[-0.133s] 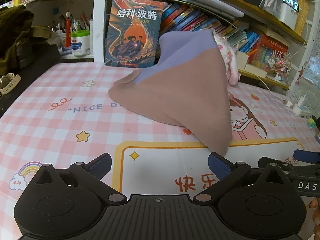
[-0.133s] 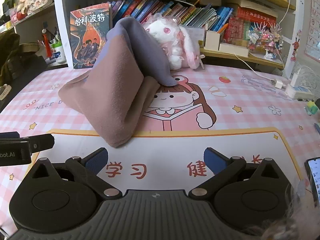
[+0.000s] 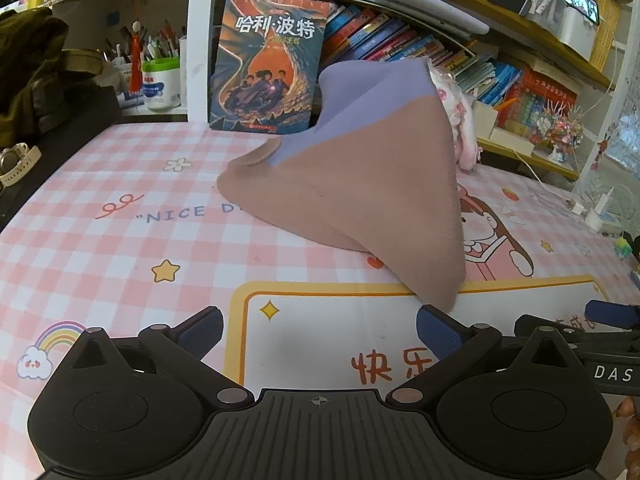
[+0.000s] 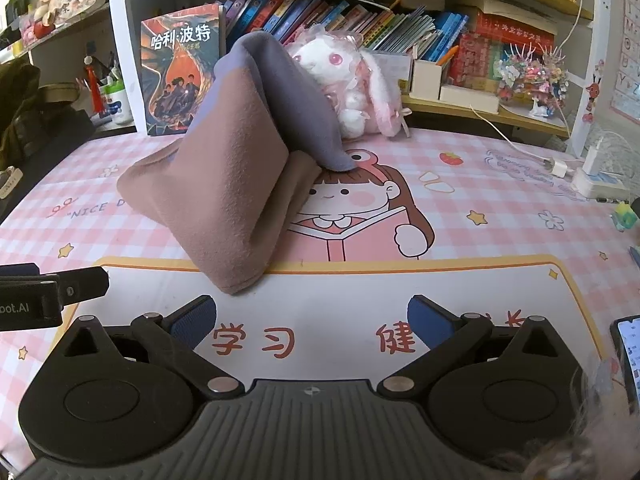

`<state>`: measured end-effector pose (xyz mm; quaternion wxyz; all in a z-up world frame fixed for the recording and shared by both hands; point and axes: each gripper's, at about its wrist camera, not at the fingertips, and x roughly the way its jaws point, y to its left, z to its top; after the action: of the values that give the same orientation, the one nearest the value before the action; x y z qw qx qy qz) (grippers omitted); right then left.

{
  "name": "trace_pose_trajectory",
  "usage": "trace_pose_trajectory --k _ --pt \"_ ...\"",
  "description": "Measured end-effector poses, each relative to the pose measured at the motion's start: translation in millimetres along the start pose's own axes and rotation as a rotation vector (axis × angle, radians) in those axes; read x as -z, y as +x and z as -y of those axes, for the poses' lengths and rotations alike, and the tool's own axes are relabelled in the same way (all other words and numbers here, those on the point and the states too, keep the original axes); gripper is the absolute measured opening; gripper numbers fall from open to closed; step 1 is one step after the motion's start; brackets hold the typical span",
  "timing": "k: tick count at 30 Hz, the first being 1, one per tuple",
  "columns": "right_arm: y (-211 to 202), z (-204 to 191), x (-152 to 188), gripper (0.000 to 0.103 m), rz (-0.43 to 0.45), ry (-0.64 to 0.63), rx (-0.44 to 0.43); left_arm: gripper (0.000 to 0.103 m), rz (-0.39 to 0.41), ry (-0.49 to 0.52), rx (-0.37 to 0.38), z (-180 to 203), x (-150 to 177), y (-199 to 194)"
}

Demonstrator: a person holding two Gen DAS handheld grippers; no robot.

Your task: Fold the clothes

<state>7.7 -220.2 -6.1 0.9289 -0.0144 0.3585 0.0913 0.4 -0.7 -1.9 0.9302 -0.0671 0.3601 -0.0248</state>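
Note:
A brown and purple cloth [image 3: 360, 184] [image 4: 236, 184] stands heaped in a tent-like peak on the pink checked desk mat [image 3: 100, 248] [image 4: 500, 220], leaning against a plush rabbit [image 4: 352, 80]. One brown corner reaches down toward me. My left gripper [image 3: 320, 330] is open just short of that corner, nothing between its blue pads. My right gripper [image 4: 312, 320] is open too, lower and to the right of the cloth's near tip. The right gripper's fingertip [image 3: 612, 314] shows at the left wrist view's right edge, and the left gripper's side [image 4: 52, 292] shows at the right wrist view's left edge.
An upright book [image 3: 268, 68] [image 4: 182, 76] and shelves of books stand behind the cloth. A pen cup [image 3: 160, 84] is back left, a charger and cable [image 4: 592, 176] back right, and a phone [image 4: 628, 356] lies at the near right.

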Motion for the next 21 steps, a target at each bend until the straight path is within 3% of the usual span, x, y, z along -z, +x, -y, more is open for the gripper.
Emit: trace_pose_trajectory --k 21 --pt "2.8 -1.4 -0.7 0.103 0.0 -0.006 -0.002 0.103 -0.01 -0.017 0.011 -1.1 1.5 5.0"
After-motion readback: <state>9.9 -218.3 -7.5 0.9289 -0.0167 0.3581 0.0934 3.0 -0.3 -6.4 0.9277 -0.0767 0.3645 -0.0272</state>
